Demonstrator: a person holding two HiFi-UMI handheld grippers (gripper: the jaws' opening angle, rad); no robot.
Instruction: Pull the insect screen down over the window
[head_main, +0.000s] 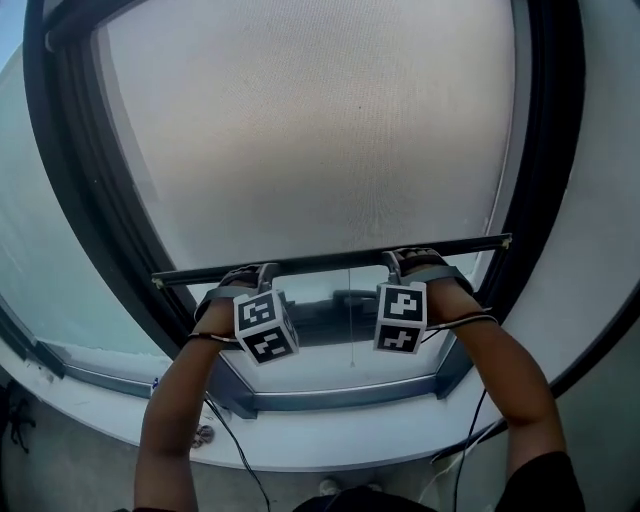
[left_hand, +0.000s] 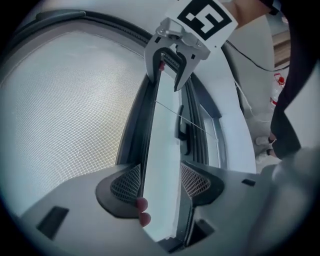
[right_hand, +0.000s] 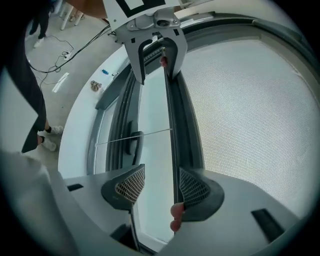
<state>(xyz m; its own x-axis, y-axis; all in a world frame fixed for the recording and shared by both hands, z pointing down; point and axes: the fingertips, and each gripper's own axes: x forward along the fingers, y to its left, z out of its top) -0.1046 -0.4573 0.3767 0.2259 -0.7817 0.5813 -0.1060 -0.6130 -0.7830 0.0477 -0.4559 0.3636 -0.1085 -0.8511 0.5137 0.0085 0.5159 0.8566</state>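
Insect screen (head_main: 310, 130) drawn most of the way down the window. Its dark bottom bar (head_main: 335, 262) lies level above the sill (head_main: 330, 445), with a strip of bare glass (head_main: 320, 360) showing below it. Your left tongs (head_main: 253, 274) and right tongs (head_main: 410, 258) hook over that bar, well apart. Both stand open: in each gripper view the bar runs along one mesh pad (left_hand: 125, 182), and the other pad is clear of it. A thin cord (head_main: 350, 330) hangs from the bar.

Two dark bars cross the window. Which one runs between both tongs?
The upper bar, edging the mesh screen; the lower bar is the fixed frame beneath.
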